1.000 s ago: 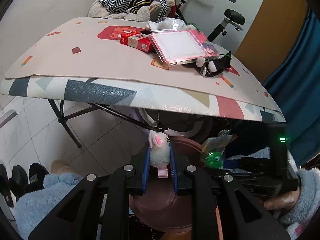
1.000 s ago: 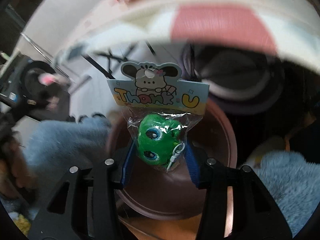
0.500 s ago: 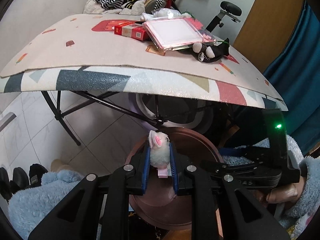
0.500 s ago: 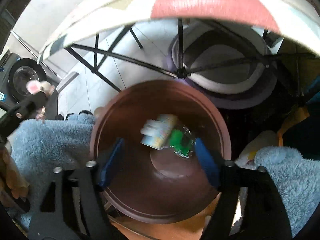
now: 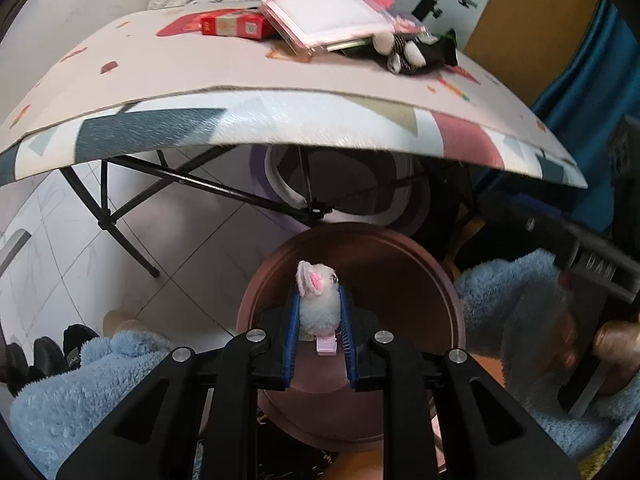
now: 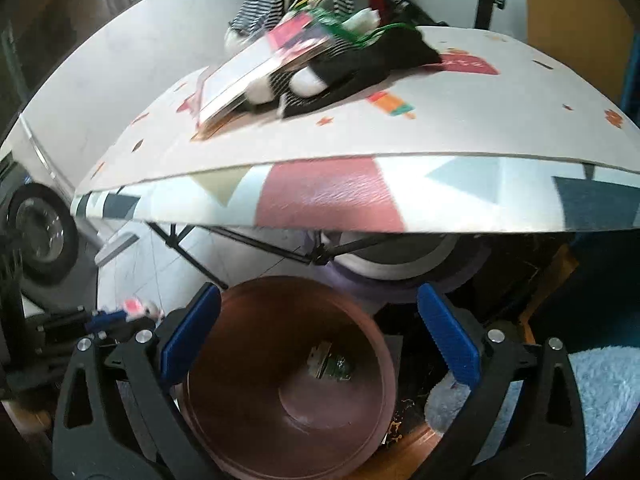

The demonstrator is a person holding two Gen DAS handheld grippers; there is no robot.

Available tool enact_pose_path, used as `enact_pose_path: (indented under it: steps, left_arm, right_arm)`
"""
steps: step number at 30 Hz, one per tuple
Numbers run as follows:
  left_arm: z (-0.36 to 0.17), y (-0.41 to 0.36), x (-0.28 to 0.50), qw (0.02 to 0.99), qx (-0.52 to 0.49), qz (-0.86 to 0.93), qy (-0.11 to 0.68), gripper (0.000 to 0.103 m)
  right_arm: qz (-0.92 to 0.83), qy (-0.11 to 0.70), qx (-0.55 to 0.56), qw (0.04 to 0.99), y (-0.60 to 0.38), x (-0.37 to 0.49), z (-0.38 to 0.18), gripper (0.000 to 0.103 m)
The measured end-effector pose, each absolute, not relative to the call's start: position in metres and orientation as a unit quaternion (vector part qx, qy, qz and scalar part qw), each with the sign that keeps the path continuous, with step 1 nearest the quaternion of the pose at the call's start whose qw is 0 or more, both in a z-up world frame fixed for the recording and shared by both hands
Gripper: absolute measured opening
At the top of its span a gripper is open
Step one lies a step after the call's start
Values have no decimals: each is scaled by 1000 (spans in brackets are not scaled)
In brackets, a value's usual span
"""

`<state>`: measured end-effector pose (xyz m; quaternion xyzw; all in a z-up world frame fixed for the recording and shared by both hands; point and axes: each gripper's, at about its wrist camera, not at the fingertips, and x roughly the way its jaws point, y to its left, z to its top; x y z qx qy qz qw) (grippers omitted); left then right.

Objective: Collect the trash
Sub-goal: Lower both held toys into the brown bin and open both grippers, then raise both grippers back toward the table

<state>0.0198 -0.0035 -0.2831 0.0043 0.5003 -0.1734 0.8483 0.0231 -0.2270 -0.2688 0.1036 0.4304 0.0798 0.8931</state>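
Observation:
My left gripper (image 5: 319, 308) is shut on a small white plush bunny clip (image 5: 318, 300) with pink ears, held over the brown round bin (image 5: 440, 292). My right gripper (image 6: 318, 320) is open and empty, above the same bin (image 6: 372, 360). A packaged green toy (image 6: 332, 364) lies inside the bin near its bottom. The left gripper with the bunny clip (image 6: 138, 308) shows at the left of the right wrist view.
A patterned folding table (image 5: 248, 68) stands above and behind the bin, with a red box (image 5: 236, 26), a pink-framed board (image 5: 332, 16) and a black-and-white plush (image 5: 416, 50) on it. Table legs (image 5: 120, 224), tiled floor and black shoes (image 5: 48, 352) at left.
My right gripper opened and let the packaged green toy drop into the bin, then rose and tilted up toward the table. My left gripper moved over the bin, still holding the bunny clip.

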Motion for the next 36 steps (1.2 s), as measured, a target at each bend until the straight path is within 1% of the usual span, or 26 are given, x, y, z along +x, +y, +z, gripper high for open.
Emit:
enact_pose_path:
  steps: [3, 6, 9, 10, 11, 13, 14, 16, 20, 21, 22, 28, 36]
  left_arm:
    - [-288, -9, 20, 844, 19, -170, 508, 20]
    - [-290, -12, 20, 843, 25, -174, 508, 25]
    - [-289, -12, 21, 845, 25, -172, 506, 50]
    - [-289, -11, 21, 846, 22, -171, 505, 56]
    - [-289, -10, 21, 846, 19, -171, 504, 58]
    - [-288, -6, 22, 848, 11, -166, 504, 69]
    - [-288, -5, 22, 848, 7, -164, 504, 71]
    - [-287, -2, 24, 849, -5, -162, 503, 80]
    - [-284, 2, 25, 853, -18, -158, 498, 90]
    - [-284, 3, 25, 855, -19, -155, 494, 95]
    - [-282, 3, 25, 858, -19, -153, 490, 97]
    - [-265, 11, 20, 885, -24, -130, 447, 97]
    - [-234, 22, 24, 923, -20, -103, 370, 97]
  right_arm:
    - [75, 423, 109, 896, -234, 21, -266, 97]
    - [76, 418, 112, 898, -237, 20, -265, 97]
    - [75, 413, 112, 901, -238, 19, -264, 97]
    - [75, 412, 112, 901, -238, 19, -264, 97]
    - [72, 411, 111, 902, -238, 19, -264, 97]
    - [68, 409, 108, 903, -238, 19, -263, 97]
    - [68, 407, 107, 904, -238, 19, -263, 97]
    - [69, 406, 108, 905, -237, 19, -263, 97]
    - [71, 404, 106, 906, -236, 19, -262, 97]
    - [74, 403, 108, 906, -236, 20, -262, 97]
    - [77, 401, 110, 906, -236, 19, -261, 97]
    - [80, 401, 124, 904, -240, 20, -260, 97]
    - [75, 374, 142, 913, -255, 26, -236, 97]
